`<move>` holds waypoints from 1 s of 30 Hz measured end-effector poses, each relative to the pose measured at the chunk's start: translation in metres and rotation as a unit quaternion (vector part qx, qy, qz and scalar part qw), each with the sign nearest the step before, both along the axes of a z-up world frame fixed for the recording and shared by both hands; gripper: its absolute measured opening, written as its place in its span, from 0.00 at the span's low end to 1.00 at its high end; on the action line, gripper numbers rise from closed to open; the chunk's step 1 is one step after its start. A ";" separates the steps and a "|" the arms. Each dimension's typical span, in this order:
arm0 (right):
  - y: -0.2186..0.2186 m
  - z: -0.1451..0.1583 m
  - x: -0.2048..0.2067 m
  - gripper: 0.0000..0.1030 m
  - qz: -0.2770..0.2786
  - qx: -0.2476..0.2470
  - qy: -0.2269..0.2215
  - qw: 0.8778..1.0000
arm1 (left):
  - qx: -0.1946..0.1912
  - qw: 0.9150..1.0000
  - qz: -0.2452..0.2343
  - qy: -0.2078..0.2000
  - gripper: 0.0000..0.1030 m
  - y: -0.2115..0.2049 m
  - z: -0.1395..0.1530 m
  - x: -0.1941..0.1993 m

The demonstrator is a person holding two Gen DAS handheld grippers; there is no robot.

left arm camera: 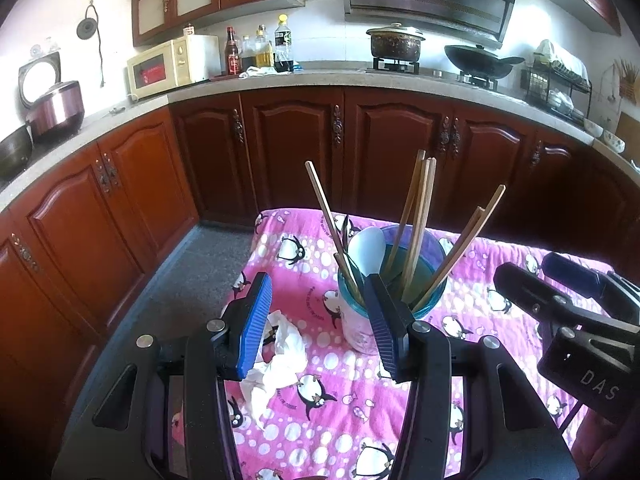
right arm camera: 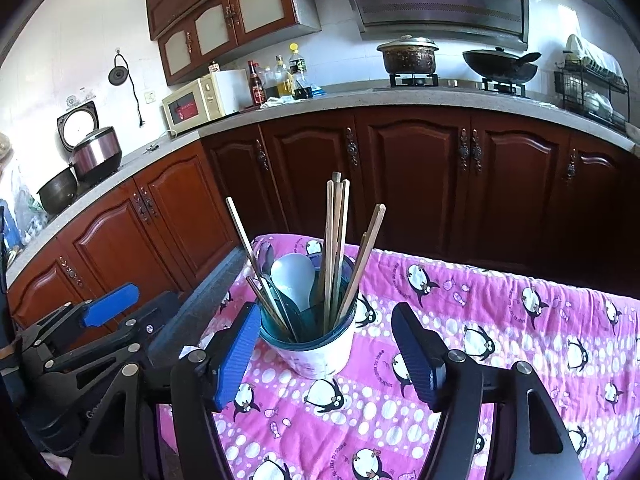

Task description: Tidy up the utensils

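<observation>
With both the left gripper [left arm camera: 320,320] and right gripper [right arm camera: 332,356] spread empty, we judge the chopsticks [right arm camera: 334,240] light, stiff, slippery, best pinched mid-shaft above the holder [right arm camera: 316,348].

Chopsticks [right arm camera: 334,248] and spoon [right arm camera: 294,276] upright in holder [right arm camera: 316,350] on tabletop [right arm camera: 500,320]; crumpled tissue, perhaps, [left arm camera: 280,364] left of holder.
</observation>
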State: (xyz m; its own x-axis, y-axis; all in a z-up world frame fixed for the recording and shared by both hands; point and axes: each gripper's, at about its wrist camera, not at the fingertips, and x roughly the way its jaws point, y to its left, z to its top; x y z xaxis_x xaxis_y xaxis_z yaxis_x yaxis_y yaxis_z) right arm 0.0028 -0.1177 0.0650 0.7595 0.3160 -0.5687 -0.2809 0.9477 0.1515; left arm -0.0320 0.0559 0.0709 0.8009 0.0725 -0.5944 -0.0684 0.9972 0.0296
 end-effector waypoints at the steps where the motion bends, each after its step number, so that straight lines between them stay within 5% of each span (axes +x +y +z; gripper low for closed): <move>1: 0.000 0.000 0.000 0.64 0.000 0.000 0.001 1.000 | 0.001 1.000 0.001 -0.001 0.46 -0.001 0.000 0.000; 30: 0.004 -0.012 0.002 0.66 0.002 -0.002 0.019 1.000 | 0.006 1.000 0.013 0.004 0.46 0.001 -0.005 -0.003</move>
State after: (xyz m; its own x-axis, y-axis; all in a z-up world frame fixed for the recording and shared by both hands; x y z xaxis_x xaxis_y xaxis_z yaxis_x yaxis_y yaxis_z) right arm 0.0047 -0.1134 0.0534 0.7363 0.3164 -0.5982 -0.2780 0.9474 0.1588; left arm -0.0350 0.0564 0.0661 0.7941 0.1001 -0.5995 -0.0931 0.9947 0.0427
